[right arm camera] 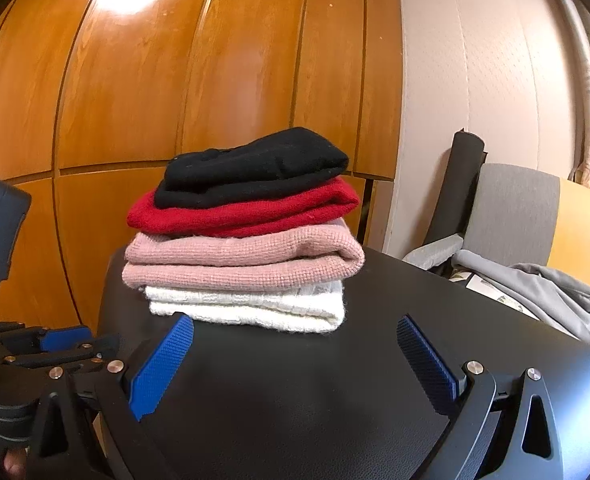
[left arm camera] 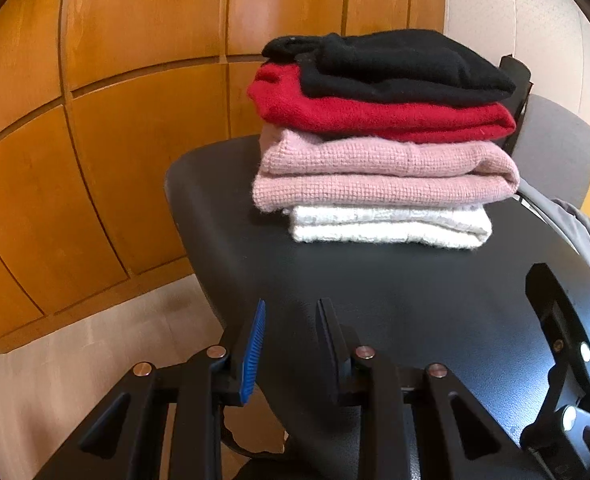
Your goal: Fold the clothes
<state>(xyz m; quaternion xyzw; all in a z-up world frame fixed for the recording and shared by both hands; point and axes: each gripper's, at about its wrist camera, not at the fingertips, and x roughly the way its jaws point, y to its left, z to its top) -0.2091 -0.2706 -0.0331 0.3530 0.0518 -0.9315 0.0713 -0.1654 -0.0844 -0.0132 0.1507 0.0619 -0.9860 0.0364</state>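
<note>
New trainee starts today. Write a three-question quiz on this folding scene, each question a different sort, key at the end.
1. True or false: the black sweater lies on top of the stack.
2. Which folded item touches the black table? A) red sweater B) pink sweater C) white sweater
3. Fill in: the right gripper holds ____, its jaws wide apart.

Key
1. True.
2. C.
3. Nothing; the left gripper is empty too, jaws narrower.
</note>
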